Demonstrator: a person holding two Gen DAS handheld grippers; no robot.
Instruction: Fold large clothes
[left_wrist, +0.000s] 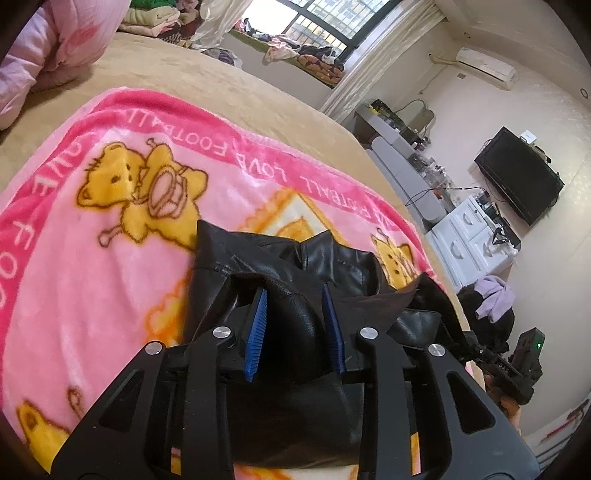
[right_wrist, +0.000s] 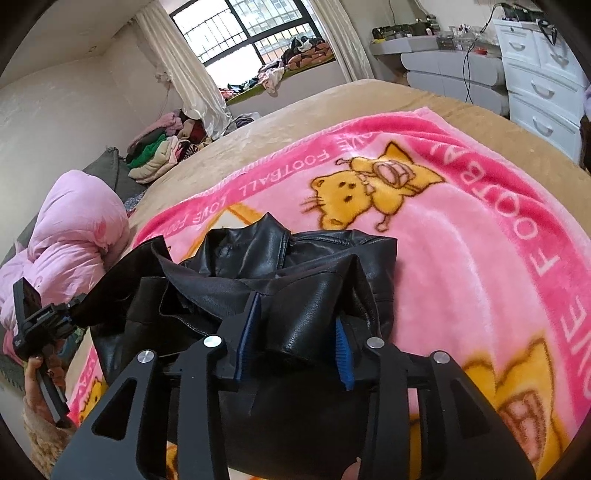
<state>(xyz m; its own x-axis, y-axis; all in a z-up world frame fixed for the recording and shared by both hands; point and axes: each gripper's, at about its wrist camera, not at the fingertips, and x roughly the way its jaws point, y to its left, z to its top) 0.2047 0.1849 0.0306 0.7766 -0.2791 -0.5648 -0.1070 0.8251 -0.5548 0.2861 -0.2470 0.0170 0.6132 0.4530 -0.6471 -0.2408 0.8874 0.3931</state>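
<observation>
A black leather jacket (left_wrist: 325, 266) lies bunched on a pink cartoon blanket (left_wrist: 110, 258) on the bed. My left gripper (left_wrist: 293, 295) is shut on a thick fold of the jacket, with leather filling the gap between its blue pads (left_wrist: 258, 325). In the right wrist view the same jacket (right_wrist: 258, 251) lies on the blanket (right_wrist: 480, 258), and my right gripper (right_wrist: 299, 317) is shut on another fold of it. The left gripper (right_wrist: 40, 317) also shows at the left of the right wrist view, and the right gripper (left_wrist: 509, 365) at the right of the left wrist view.
The blanket covers a tan bedspread (right_wrist: 332, 107). A pink quilt (right_wrist: 74, 229) and a pile of clothes (right_wrist: 155, 155) sit at the bed's far side. White drawers (left_wrist: 469, 236), a desk and a TV (left_wrist: 517, 177) stand beyond the bed edge.
</observation>
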